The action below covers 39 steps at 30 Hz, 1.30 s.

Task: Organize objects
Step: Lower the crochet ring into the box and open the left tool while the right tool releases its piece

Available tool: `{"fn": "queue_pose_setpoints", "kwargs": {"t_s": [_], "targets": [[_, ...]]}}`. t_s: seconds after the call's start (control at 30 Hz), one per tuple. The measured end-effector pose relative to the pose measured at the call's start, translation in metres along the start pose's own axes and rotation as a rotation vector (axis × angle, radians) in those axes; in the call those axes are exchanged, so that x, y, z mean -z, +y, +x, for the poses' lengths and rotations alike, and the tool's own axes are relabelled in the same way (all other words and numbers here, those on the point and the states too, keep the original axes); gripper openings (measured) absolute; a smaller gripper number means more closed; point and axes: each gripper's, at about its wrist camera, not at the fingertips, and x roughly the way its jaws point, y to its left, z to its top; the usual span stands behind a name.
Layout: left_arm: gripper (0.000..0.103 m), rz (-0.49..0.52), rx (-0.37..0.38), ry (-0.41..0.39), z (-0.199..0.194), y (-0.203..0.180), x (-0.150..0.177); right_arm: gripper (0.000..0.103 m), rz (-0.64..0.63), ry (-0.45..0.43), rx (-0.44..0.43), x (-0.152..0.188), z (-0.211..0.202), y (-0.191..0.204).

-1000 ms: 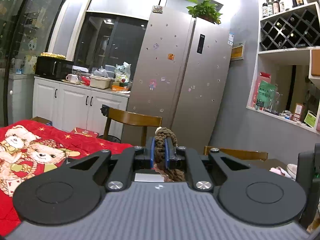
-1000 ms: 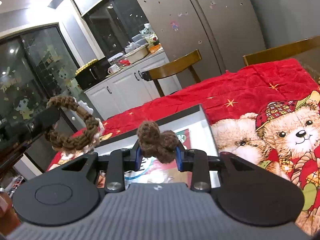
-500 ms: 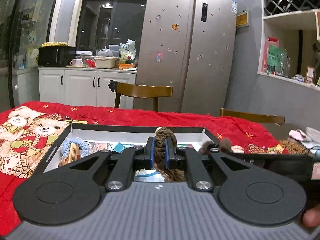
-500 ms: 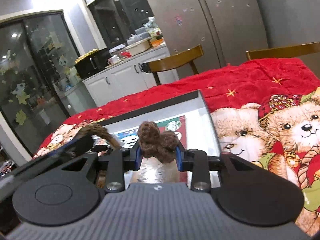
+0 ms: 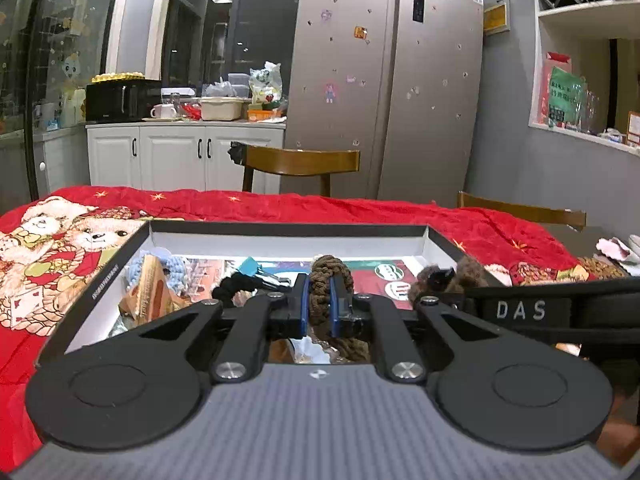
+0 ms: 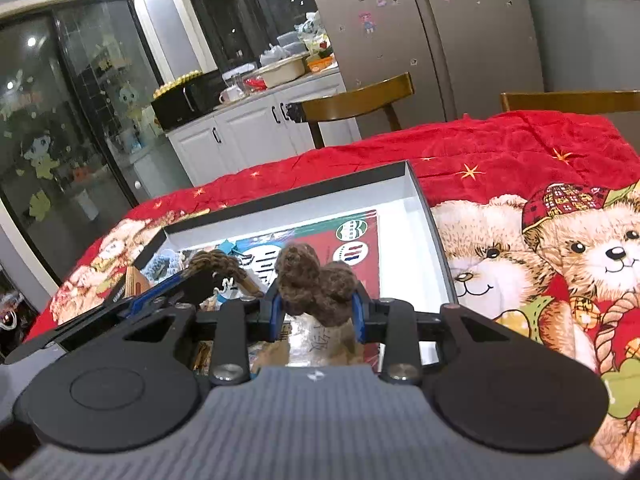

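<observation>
My left gripper (image 5: 319, 300) is shut on a brown braided rope loop (image 5: 329, 270) and holds it over the near part of the open box (image 5: 288, 229). My right gripper (image 6: 316, 309) is shut on a brown crocheted ball piece (image 6: 310, 280) over the same box (image 6: 430, 216). In the left wrist view the right gripper (image 5: 440, 280) comes in from the right with its brown piece. In the right wrist view the left gripper (image 6: 200, 276) shows at the left with the rope. The box is black outside and white inside.
Inside the box lie a light blue crocheted ring (image 5: 176, 266), a brown packet (image 5: 146, 292), a black cord (image 5: 236, 284) and printed cards (image 6: 352, 236). The red bear tablecloth (image 6: 560, 248) covers the table. Wooden chairs (image 5: 300, 162) stand behind it.
Both grippers have come down and forward over the box, each still holding its brown piece. The left gripper's view has tilted from the room down to the box.
</observation>
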Motion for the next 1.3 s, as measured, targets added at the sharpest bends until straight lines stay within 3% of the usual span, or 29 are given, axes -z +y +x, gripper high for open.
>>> {"fn": "queue_pose_setpoints", "kwargs": {"t_s": [0.3,0.67,1.0,1.07,1.17,1.23,1.3], "targets": [[0.013,-0.004,0.002,0.041,0.008,0.001,0.006,0.037,-0.043,0.036,0.042,0.003,0.004,0.004],[0.013,-0.020,0.010,0.086,0.014,0.003,0.008,0.039,-0.018,0.053,0.023,0.000,0.005,0.000],[0.014,-0.062,0.063,0.150,0.020,0.012,-0.002,0.045,0.016,0.064,0.001,-0.005,0.000,0.000],[0.014,-0.064,0.071,0.152,0.018,0.013,-0.005,0.051,0.026,0.063,-0.007,-0.006,-0.003,0.000],[0.020,-0.071,0.071,0.151,0.016,0.016,-0.010,0.055,0.046,0.066,-0.029,-0.009,-0.006,-0.001],[0.028,-0.078,0.071,0.158,0.015,0.019,-0.013,0.063,0.050,0.053,-0.033,-0.010,-0.009,-0.001],[0.034,-0.081,0.080,0.164,0.014,0.022,-0.017,0.063,0.044,0.039,-0.038,-0.012,-0.012,0.000]]}}
